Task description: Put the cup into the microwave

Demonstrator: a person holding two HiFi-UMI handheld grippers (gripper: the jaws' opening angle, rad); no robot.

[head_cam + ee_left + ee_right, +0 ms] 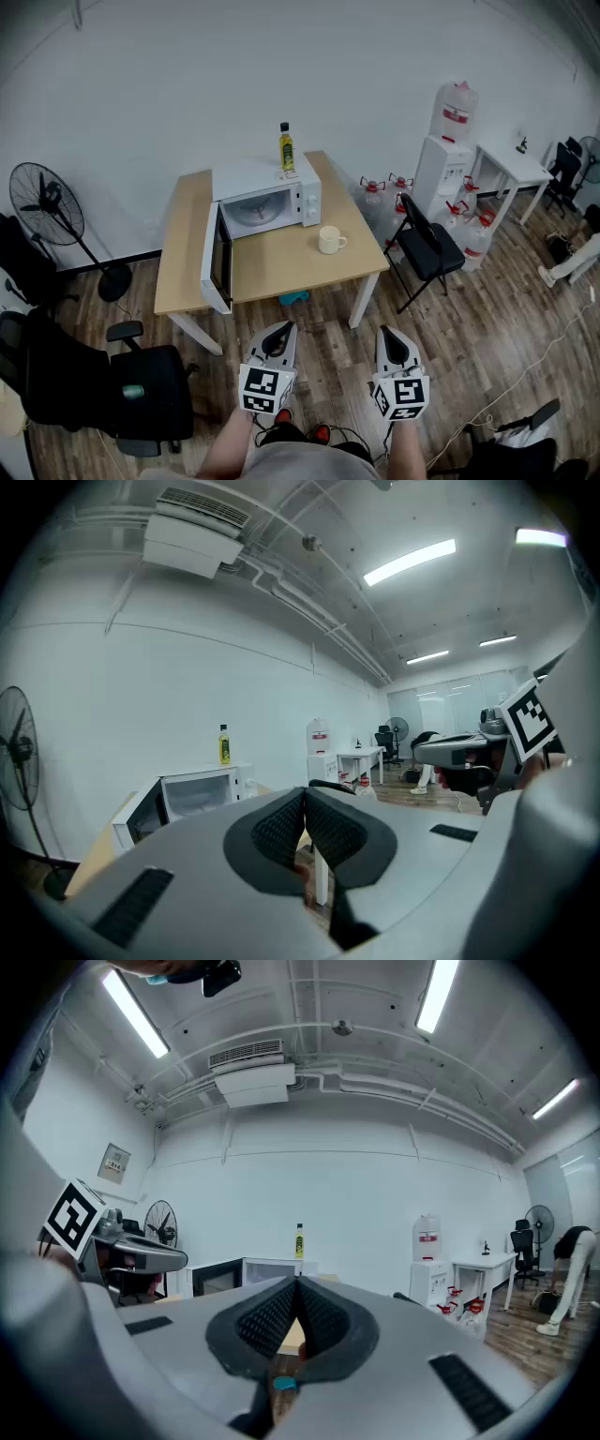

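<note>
Clenched and empty, the left gripper [279, 334] and right gripper [395, 339] hang short of the table [281, 267]. The cup [330, 240] stands there at their one and eleven o'clock, neither clearly nearer, right of the open microwave [267, 206].

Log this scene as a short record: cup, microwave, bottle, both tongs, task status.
cup: upright on the table, right of the microwave, untouched
microwave: on the table, door swung open
bottle: standing on top of the microwave
left tongs: shut, empty, short of the table
right tongs: shut, empty, short of the table
task status: cup not yet inside the microwave
</note>
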